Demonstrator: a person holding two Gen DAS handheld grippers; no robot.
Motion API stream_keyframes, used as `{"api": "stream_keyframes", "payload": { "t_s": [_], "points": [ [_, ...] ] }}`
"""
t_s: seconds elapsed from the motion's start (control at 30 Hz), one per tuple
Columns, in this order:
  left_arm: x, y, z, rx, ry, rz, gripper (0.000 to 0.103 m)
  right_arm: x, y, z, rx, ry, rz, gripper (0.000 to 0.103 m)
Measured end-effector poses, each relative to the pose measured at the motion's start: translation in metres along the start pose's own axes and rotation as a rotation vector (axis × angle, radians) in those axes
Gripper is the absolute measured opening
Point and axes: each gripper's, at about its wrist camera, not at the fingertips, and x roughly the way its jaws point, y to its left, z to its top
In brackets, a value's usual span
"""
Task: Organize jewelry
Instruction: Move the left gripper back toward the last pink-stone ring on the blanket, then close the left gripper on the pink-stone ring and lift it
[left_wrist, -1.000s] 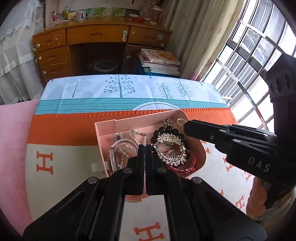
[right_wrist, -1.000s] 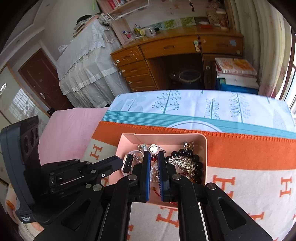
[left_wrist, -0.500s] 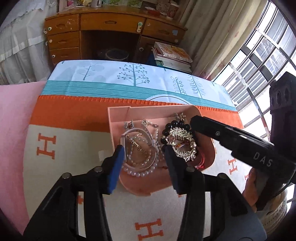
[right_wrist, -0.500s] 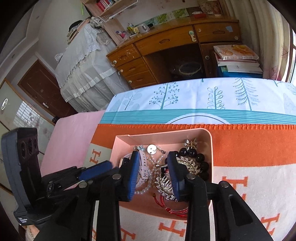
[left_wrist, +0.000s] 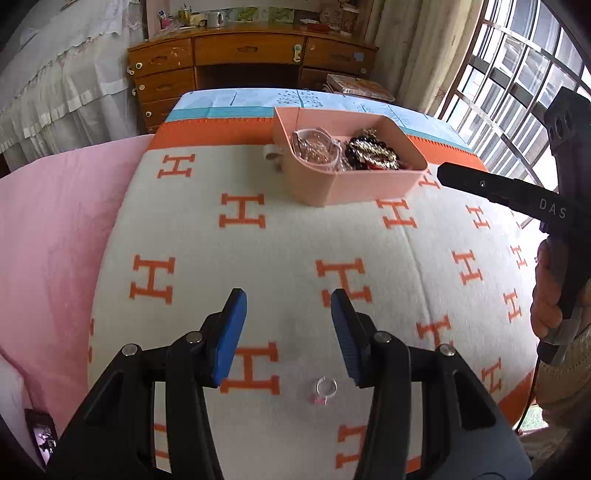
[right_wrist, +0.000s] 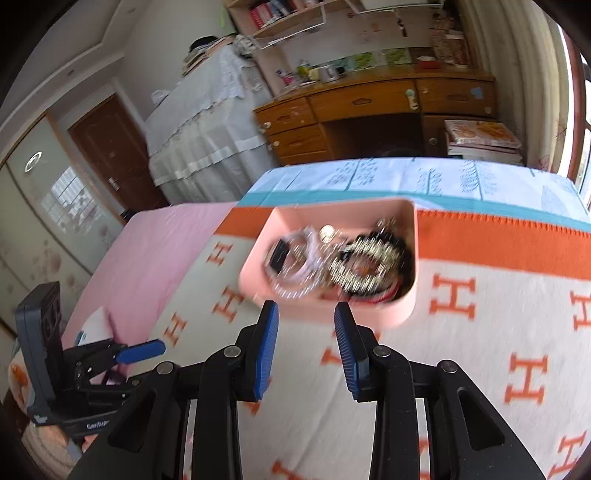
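On the orange-lettered blanket (left_wrist: 295, 229), a small clear ring (left_wrist: 326, 387) with a pink stone was seen lying loose, near the left gripper (left_wrist: 288, 332), whose jaws were held apart with nothing between them; the right gripper (right_wrist: 306, 347) was likewise parted and empty, just short of the pink tray (right_wrist: 369, 317). The ring was judged light, hard and slippery, likely to sink into the soft weave; a pinch across the band was thought best, with the remaining jewelry (left_wrist: 347, 151) already heaped in the tray.

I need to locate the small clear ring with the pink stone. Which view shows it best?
The left wrist view: the small clear ring with a pink stone lies sharp on the blanket. The right wrist view doesn't show it.
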Motion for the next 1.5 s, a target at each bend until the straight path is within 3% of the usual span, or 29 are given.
{"api": "stream_keyframes", "payload": {
  "t_s": [0.27,0.47,0.6,0.73,1.13,1.23,1.3,1.5],
  "points": [
    [0.000,-0.016,-0.068,0.070,0.020,-0.038,0.044,-0.031,0.046,-0.089,-0.141,0.013,0.015,0.032],
    [0.003,-0.017,-0.080,0.058,0.007,-0.054,0.044,-0.042,0.076,-0.138,-0.229,0.003,-0.010,0.032],
    [0.004,-0.018,-0.079,0.073,-0.002,-0.057,0.034,-0.045,0.084,-0.157,-0.243,0.012,-0.010,0.032],
    [0.007,-0.024,-0.081,0.123,-0.002,-0.047,0.029,-0.043,0.085,-0.163,-0.235,0.026,-0.004,0.032],
    [0.013,-0.032,-0.088,0.212,-0.039,-0.031,0.027,-0.039,0.079,-0.159,-0.206,0.051,-0.008,0.032],
    [0.013,-0.033,-0.088,0.230,-0.044,-0.039,0.021,-0.040,0.078,-0.161,-0.199,0.050,-0.010,0.032],
    [0.013,-0.035,-0.088,0.243,-0.045,-0.046,0.012,-0.041,0.078,-0.162,-0.196,0.048,-0.012,0.032],
    [0.012,-0.035,-0.091,0.225,-0.060,-0.044,0.011,-0.046,0.077,-0.163,-0.185,0.031,-0.021,0.032]
  ]
}}
